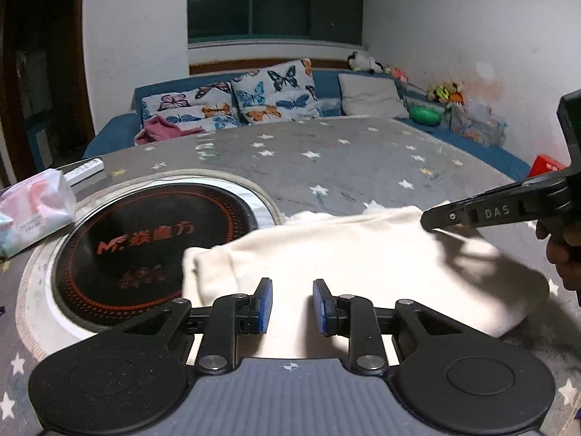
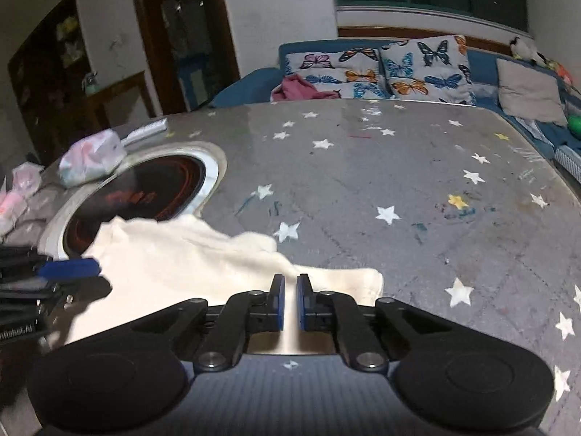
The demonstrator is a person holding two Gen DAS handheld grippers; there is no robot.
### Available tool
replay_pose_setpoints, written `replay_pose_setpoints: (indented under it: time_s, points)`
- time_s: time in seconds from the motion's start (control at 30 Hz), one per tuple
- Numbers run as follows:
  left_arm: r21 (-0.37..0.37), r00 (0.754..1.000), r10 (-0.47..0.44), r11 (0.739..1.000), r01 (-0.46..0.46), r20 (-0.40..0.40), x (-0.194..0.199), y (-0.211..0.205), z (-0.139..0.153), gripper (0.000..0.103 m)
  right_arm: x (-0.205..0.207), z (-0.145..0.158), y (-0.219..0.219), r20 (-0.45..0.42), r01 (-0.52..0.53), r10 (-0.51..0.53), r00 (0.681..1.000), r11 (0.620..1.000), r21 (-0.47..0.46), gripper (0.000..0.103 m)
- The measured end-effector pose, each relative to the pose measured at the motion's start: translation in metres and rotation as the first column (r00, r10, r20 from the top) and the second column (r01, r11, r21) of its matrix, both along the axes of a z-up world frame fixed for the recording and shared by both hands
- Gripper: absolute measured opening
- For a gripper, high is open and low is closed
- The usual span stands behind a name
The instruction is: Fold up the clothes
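Round table (image 1: 345, 160) under a grey cloth printed with white stars (a few yellow), smudged with pen or paint marks. Set into it, a black induction cooktop (image 1: 145, 254) with orange rings and lettering, framed by a pale ring. The cream garment (image 1: 345, 254) lies partly folded on the table, one corner overlapping the cooktop's edge.

Left gripper (image 1: 292, 305): blue pads spread apart above the garment's near edge, nothing between them. Right gripper (image 2: 289, 299): pads drawn nearly together with a narrow gap, low over the garment's far corner; whether cloth is pinched there cannot be told.

Beside the cooktop, a soft tissue pack (image 1: 34, 210) and a white remote (image 1: 85, 169). Behind the table, a blue sofa (image 1: 116, 127) with butterfly cushions (image 1: 274, 91), a pink cloth (image 1: 163, 129), and a dark window (image 1: 274, 0) above.
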State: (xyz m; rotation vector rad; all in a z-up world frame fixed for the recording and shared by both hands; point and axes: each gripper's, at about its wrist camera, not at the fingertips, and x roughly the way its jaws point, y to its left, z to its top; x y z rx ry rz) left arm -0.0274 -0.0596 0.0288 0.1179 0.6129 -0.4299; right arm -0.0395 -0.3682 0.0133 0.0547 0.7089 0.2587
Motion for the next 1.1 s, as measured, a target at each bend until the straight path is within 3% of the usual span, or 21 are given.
replay_pose_setpoints:
  time_s: [0.17, 0.37, 0.47, 0.77, 0.87, 1.1]
  points:
    - [-0.022, 0.999, 0.038, 0.999, -0.038, 0.001, 0.008, 0.013, 0.001, 0.027, 0.001, 0.008, 0.010, 0.032, -0.036, 0.036, 0.999, 0.999, 0.007, 0.007]
    - [-0.046, 0.993, 0.108, 0.993, -0.110, -0.046, 0.021, 0.034, -0.007, 0.028, 0.017, -0.004, 0.018, -0.017, -0.047, 0.047, 0.999, 0.999, -0.013, 0.006]
    - [-0.058, 0.994, 0.106, 0.992, -0.108, -0.029, 0.011, 0.040, -0.001, 0.026, 0.005, 0.008, 0.008, 0.007, -0.051, 0.051, 0.999, 0.999, 0.011, 0.007]
    - [-0.051, 0.996, 0.084, 0.995, -0.085, -0.013, -0.019, 0.041, -0.001, 0.030, -0.061, 0.026, -0.002, 0.052, -0.127, 0.129, 0.990, 0.991, -0.048, 0.007]
    - [-0.051, 0.995, 0.093, 0.994, -0.095, -0.043, -0.022, 0.043, -0.008, 0.031, -0.074, 0.018, 0.010, 0.049, -0.189, 0.192, 0.980, 0.980, -0.067, 0.007]
    - [-0.095, 0.989, 0.101, 0.989, -0.111, -0.106, -0.029, 0.050, -0.009, 0.031, -0.080, -0.003, 0.015, 0.031, -0.221, 0.226, 0.974, 0.967, -0.124, 0.007]
